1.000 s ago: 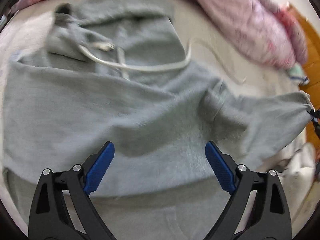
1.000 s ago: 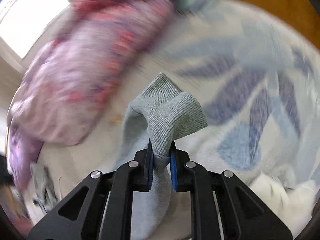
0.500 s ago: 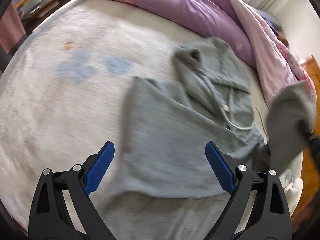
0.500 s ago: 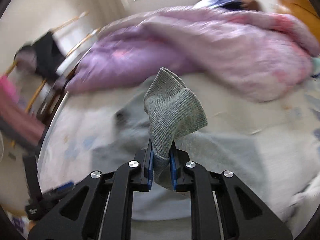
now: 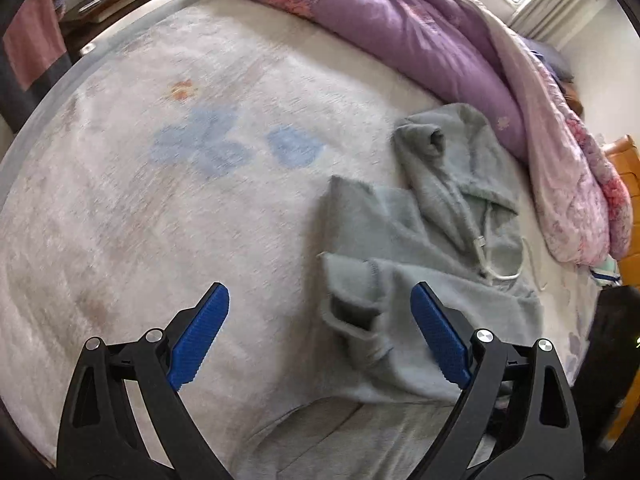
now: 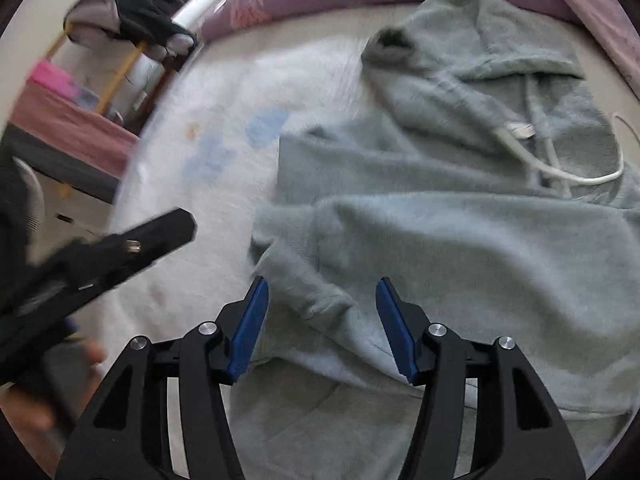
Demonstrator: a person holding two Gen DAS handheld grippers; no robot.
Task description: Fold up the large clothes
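A grey hoodie [image 5: 432, 264] lies on the bed, both sleeves folded across its front, hood [image 5: 460, 148] at the far end with white drawstrings [image 6: 560, 172]. It fills the right wrist view [image 6: 460, 232]. My right gripper [image 6: 322, 320] is open just above the sleeve cuff [image 6: 312, 292], which lies between its fingers, released. My left gripper [image 5: 320, 332] is open and empty over the hoodie's left edge, the cuff [image 5: 352, 316] just ahead of it. The left gripper's side [image 6: 120, 252] shows at the left of the right wrist view.
The bed has a pale sheet with blue flower print [image 5: 224, 148]. A purple and pink quilt [image 5: 420, 36] is bunched along the far side. A wooden headboard [image 5: 628, 168] stands at the right. Chairs and clothes [image 6: 132, 16] stand beside the bed.
My right gripper carried the sleeve cuff across the hoodie to its left side and opened, letting the cuff drop. My left gripper swung left, staying open.
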